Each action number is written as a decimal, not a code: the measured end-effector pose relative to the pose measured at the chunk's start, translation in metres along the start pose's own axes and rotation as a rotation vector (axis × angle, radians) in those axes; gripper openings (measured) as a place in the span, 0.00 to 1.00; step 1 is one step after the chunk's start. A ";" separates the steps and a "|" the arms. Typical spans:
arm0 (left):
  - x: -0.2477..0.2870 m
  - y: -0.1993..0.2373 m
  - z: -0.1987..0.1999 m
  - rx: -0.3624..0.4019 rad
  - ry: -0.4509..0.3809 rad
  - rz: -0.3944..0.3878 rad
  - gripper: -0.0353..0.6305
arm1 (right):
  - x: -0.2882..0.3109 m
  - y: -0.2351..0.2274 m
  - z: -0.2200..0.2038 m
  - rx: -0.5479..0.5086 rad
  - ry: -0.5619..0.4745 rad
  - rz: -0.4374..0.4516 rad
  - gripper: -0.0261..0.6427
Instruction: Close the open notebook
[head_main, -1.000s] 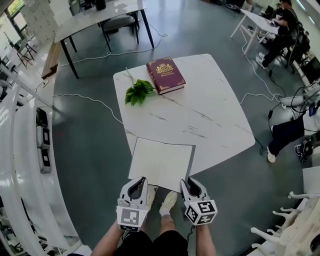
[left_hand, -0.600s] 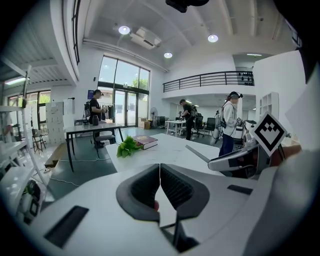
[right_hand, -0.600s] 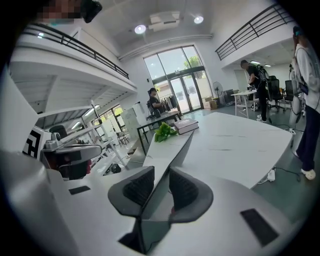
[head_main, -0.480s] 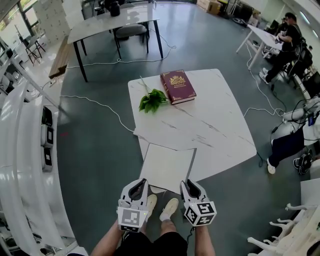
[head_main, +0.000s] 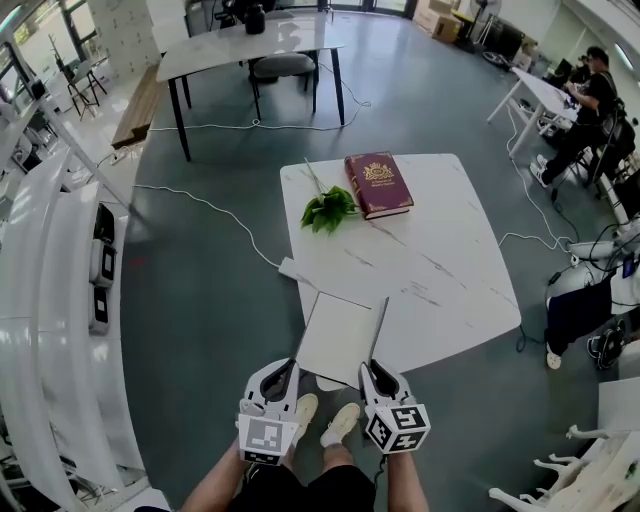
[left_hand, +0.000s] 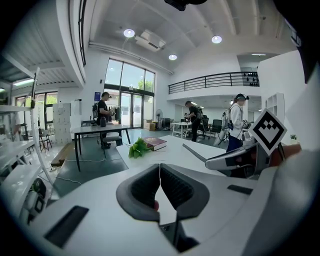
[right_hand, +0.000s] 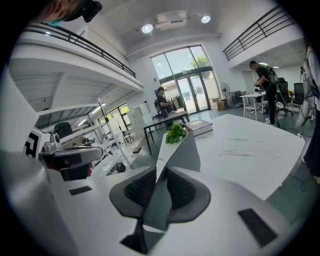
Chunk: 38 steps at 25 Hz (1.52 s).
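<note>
Closing step, judged from the present pose. The notebook (head_main: 335, 335) is about half folded. Its right leaf (right_hand: 182, 147) should swing on over toward the left leaf in one smooth arc about the spine. The left leaf should be kept low and steady, so the two leaves meet edge to edge. The far corners are unsupported, so a hurried swing could bend the thin leaf or pull it out of the pads.

The notebook is plain and pale, with no marking visible, and its leaves look thin and stiff. It lies at the near edge of the counter (head_main: 440, 250), and its near side reaches past that edge toward the person. The left leaf lies broad and nearly flat. The right leaf stands almost upright, so the head view shows it edge-on.

The right gripper (right_hand: 161, 180) has its jaws nearly together, clamped on the near edge of the raised leaf. They have just been closing, with that leaf between them. The left gripper (left_hand: 160, 172) has its jaws closed down to a slit. A thin white edge runs through the slit and appears to be the left leaf at its near corner.

Farther out, a red book (head_main: 378, 184) lies near the far edge of the counter. A leafy green sprig (head_main: 328, 210) lies just beside it on the left, well apart from the notebook.
</note>
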<state>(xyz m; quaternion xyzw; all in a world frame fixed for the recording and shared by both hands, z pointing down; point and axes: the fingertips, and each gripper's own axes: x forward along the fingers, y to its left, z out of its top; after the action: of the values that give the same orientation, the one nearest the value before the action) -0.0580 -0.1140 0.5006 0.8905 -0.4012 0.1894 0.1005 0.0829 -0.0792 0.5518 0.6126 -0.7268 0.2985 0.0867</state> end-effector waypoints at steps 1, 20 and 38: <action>-0.001 0.003 0.000 -0.002 -0.001 0.003 0.09 | 0.003 0.004 0.001 -0.002 0.004 0.002 0.16; -0.015 0.076 -0.047 -0.082 0.038 0.105 0.09 | 0.084 0.065 -0.021 -0.106 0.112 0.055 0.14; -0.009 0.110 -0.104 -0.153 0.094 0.158 0.09 | 0.148 0.079 -0.070 -0.210 0.246 0.052 0.15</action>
<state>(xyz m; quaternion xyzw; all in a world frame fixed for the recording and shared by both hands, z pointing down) -0.1727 -0.1459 0.5944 0.8360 -0.4782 0.2074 0.1715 -0.0428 -0.1593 0.6554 0.5400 -0.7535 0.2957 0.2305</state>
